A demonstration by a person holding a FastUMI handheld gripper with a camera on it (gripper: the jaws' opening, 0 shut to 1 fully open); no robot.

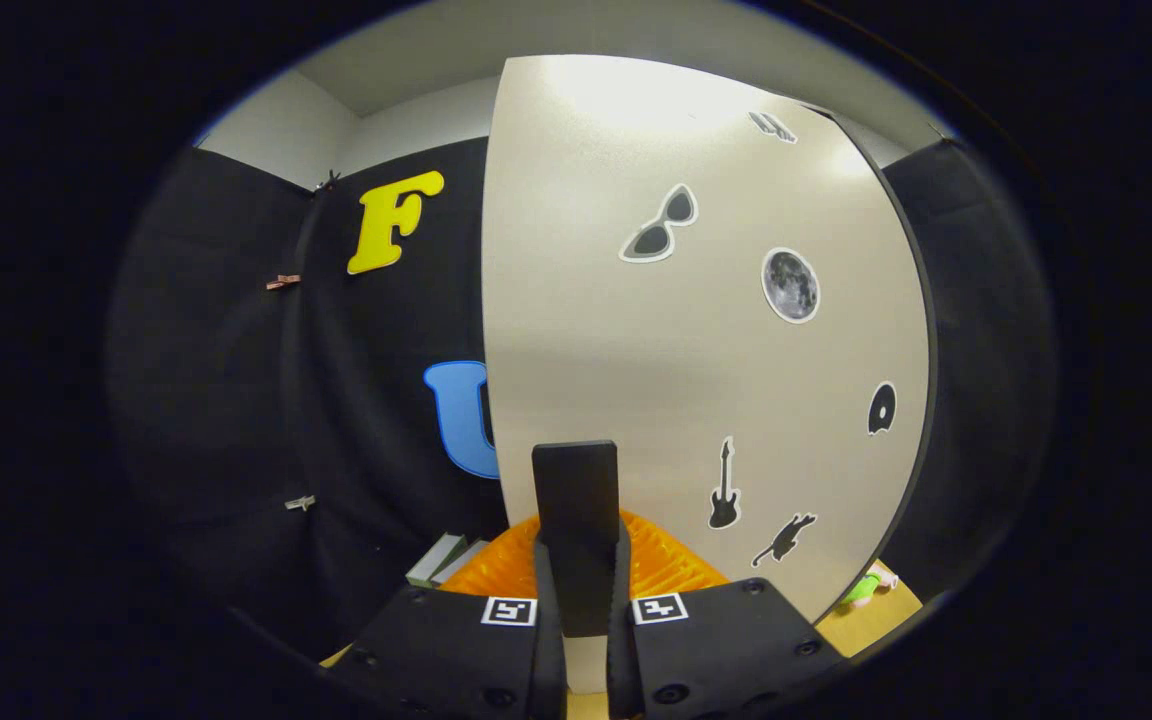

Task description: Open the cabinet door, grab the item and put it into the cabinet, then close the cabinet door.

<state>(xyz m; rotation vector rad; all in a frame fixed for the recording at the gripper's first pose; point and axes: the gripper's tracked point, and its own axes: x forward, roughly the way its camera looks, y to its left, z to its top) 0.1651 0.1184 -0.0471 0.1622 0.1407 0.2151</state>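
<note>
A beige cabinet door [656, 360] with several dark stickers stands right in front of me. Its upright black handle [576, 500] sits near the door's free left edge. My gripper [581, 590] is shut on this handle, one finger pressing on each side of it. The door is turned at an angle, its dark far edge [921, 400] curving away on the right. A small green and pink item [866, 587] lies on the wooden tabletop [871, 625], low down past the door's right edge. The cabinet's inside is hidden behind the door.
Black booth cloth hangs to the left and right of the door. A couple of flat grey-green boxes [446, 560] lie low down left of the fingers. Small clips [283, 282] hold the cloth on the left.
</note>
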